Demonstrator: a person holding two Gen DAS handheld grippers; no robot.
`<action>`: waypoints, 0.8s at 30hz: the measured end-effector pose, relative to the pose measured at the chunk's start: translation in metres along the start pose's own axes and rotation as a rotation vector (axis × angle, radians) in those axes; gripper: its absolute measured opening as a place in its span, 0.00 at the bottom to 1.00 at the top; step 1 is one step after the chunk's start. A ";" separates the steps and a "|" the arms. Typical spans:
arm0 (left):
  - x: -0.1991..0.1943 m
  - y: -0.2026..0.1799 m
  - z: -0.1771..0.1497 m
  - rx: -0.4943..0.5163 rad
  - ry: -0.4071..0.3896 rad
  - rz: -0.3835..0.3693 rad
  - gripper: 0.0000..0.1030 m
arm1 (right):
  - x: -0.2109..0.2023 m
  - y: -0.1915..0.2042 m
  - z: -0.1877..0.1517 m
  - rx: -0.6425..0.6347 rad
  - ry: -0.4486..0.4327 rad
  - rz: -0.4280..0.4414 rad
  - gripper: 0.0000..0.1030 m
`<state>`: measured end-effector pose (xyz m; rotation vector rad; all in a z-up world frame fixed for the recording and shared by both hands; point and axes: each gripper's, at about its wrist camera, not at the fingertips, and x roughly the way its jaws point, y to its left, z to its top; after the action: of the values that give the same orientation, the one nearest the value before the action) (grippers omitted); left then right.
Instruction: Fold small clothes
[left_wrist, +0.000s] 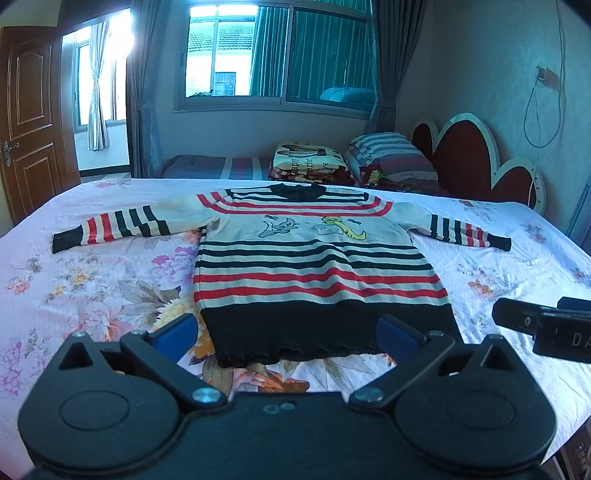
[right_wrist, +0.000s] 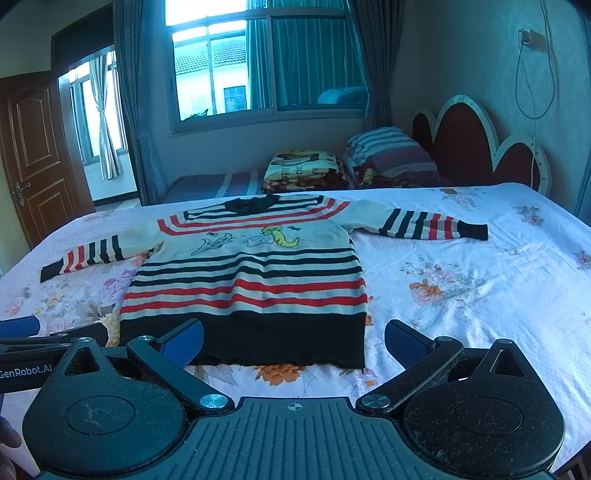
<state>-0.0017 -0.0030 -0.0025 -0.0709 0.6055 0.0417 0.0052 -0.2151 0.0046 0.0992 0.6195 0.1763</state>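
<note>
A small striped sweater (left_wrist: 317, 273) lies flat and face up on the flowered bedsheet (left_wrist: 92, 295), spread out with both sleeves stretched sideways away from its body and its dark collar pointing toward the window (left_wrist: 277, 51). Its black bottom hem is the edge nearest both cameras, and a cartoon print sits across the chest between the upper red stripes and the lower dark ones. The left gripper (left_wrist: 286, 334) hangs just short of that hem with its blue-padded fingers (left_wrist: 175, 334) spread wide and nothing between them; one pad sits off the sweater's left corner and the other in front of the hem near its right end. The right gripper (right_wrist: 293, 341) is likewise held wide open and empty, close to the hem, one pad in front of the black band and the other over bare sheet beside the sweater's right corner. From the left wrist view the right gripper shows as a dark block to the sweater's right, apart from the cloth. Beyond the sweater's collar lie a folded blanket (left_wrist: 308, 162) and a striped pillow (left_wrist: 391, 153), beside a red scalloped headboard (left_wrist: 469, 162). A brown door (left_wrist: 29, 122) stands far off to the sweater's left.
</note>
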 end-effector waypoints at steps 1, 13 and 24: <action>0.000 0.000 0.000 -0.001 0.000 0.001 0.99 | 0.000 0.000 0.000 0.000 0.000 0.001 1.00; 0.001 0.002 -0.001 0.000 0.000 -0.001 0.99 | 0.002 0.003 -0.001 -0.002 0.001 0.005 1.00; 0.003 0.003 -0.003 0.002 0.002 0.007 0.99 | 0.003 0.002 -0.001 -0.003 0.004 0.010 1.00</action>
<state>-0.0013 0.0001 -0.0067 -0.0667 0.6076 0.0474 0.0067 -0.2129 0.0018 0.0987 0.6231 0.1871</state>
